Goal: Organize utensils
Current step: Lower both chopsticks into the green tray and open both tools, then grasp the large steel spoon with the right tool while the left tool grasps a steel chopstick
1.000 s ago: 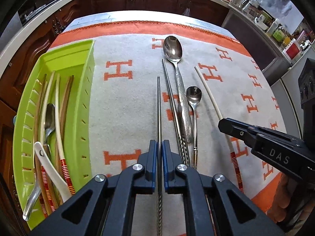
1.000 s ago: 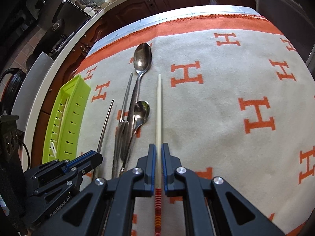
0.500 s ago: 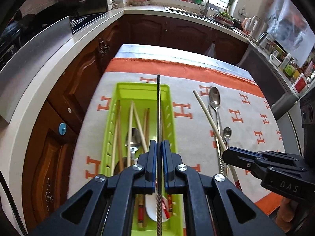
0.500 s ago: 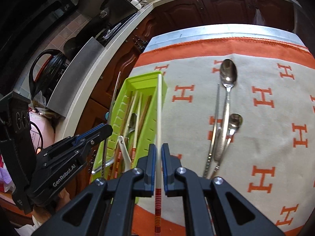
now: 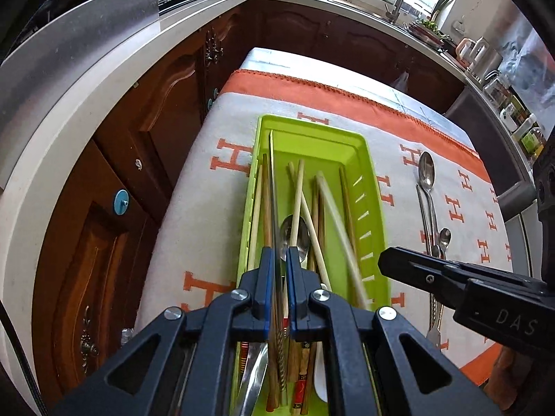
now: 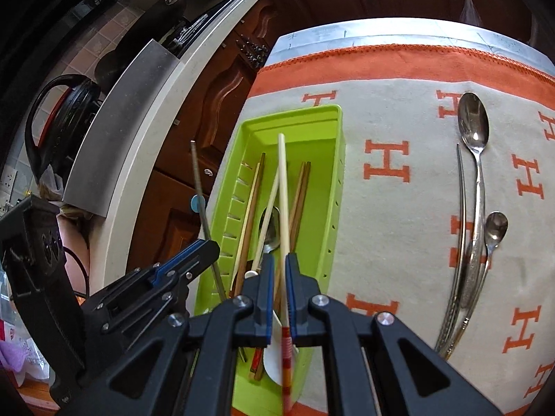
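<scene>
The metal chopstick [image 5: 271, 187] is clamped in our left gripper [image 5: 278, 270] and the ivory chopstick [image 6: 283, 190] in our right gripper [image 6: 279, 274], both above the green tray [image 5: 373, 187] (already holding several chopsticks). We are at the placing step; next we must lower them lengthwise and release. Two spoons [image 6: 475, 131] wait on the cloth [image 6: 399, 208].

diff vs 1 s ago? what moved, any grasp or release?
Both grippers carried their chopsticks off the cloth to over the green tray. The left gripper stays shut on the metal chopstick, the right gripper on the cream chopstick. Nothing grasped or released. Unmoved on the cloth: big spoon, small spoon and the other metal chopstick.
</scene>
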Demonstrator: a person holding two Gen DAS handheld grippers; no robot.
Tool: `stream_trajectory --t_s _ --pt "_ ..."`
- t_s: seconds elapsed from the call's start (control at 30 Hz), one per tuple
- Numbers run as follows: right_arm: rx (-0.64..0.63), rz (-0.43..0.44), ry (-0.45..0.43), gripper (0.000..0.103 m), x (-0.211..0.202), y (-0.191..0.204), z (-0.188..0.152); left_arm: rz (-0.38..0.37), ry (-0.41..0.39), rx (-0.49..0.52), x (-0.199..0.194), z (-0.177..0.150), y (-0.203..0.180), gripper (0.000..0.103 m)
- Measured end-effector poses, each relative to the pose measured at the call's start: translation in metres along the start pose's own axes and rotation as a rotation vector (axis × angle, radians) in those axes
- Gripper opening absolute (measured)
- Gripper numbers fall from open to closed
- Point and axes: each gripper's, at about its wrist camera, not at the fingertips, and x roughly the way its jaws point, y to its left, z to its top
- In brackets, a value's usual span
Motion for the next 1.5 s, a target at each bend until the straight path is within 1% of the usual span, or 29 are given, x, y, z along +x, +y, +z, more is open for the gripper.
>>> stream_trajectory --t_s 0.03,0.1,0.13,0.17,0.33,0.43,0.57,0.63,0.73,0.83,0.97,1.13,1.27,1.3,1.37,1.43,1.5 --pt "0.001 -0.007 0.004 0.007 0.002 0.0 0.0 0.0 0.004 0.005 0.002 0.0 -0.001 0.008" --pt "-0.002 -0.021 0.001 0.007 0.003 0.0 0.0 -0.001 0.004 0.01 0.004 -0.001 -0.003 0.019" --pt "-0.005 -0.028 -0.002 0.007 0.003 -0.001 0.0 -0.001 0.002 0.012 0.005 -0.002 -0.004 0.028" --pt "-0.007 -0.035 -0.008 0.007 0.002 -0.002 -0.001 -0.002 -0.002 0.014 0.004 -0.003 -0.006 0.035" --pt "-0.024 -0.06 -0.027 0.007 -0.004 -0.008 -0.005 -0.001 -0.015 0.025 -0.001 -0.007 -0.01 0.042" --pt "-0.03 -0.076 -0.032 0.007 -0.009 -0.015 -0.008 0.003 -0.024 0.031 -0.007 -0.009 -0.013 0.048" --pt "-0.035 -0.1 -0.048 0.007 -0.02 -0.027 -0.012 0.001 -0.038 0.047 -0.017 -0.012 -0.018 0.057" --pt "-0.032 -0.106 -0.051 0.007 -0.027 -0.036 -0.013 -0.001 -0.047 0.053 -0.023 -0.012 -0.022 0.059" --pt "-0.022 -0.123 -0.062 0.006 -0.039 -0.054 -0.014 -0.009 -0.062 0.064 -0.03 -0.01 -0.031 0.062" --pt "0.005 -0.148 -0.078 0.006 -0.05 -0.076 -0.012 -0.024 -0.072 0.083 -0.035 -0.008 -0.043 0.062" --pt "0.059 -0.176 -0.095 0.006 -0.061 -0.108 -0.006 -0.042 -0.074 0.14 -0.035 -0.005 -0.07 0.062" --pt "0.085 -0.201 -0.102 0.006 -0.064 -0.133 0.007 -0.077 -0.051 0.191 -0.023 0.003 -0.106 0.062" --pt "0.083 -0.195 -0.09 0.007 -0.056 -0.144 0.021 -0.078 -0.035 0.224 -0.006 0.014 -0.131 0.062" --pt "0.081 -0.19 -0.087 0.006 -0.053 -0.146 0.025 -0.073 -0.028 0.232 0.0 0.017 -0.137 0.061" --pt "0.08 -0.175 -0.074 0.006 -0.044 -0.15 0.035 -0.072 -0.005 0.251 0.013 0.022 -0.146 0.052" --pt "0.081 -0.153 -0.062 0.007 -0.036 -0.153 0.044 -0.08 0.036 0.248 0.027 0.027 -0.151 0.048" --pt "0.084 -0.14 -0.048 0.007 -0.025 -0.157 0.054 -0.085 0.071 0.236 0.04 0.032 -0.155 0.047"
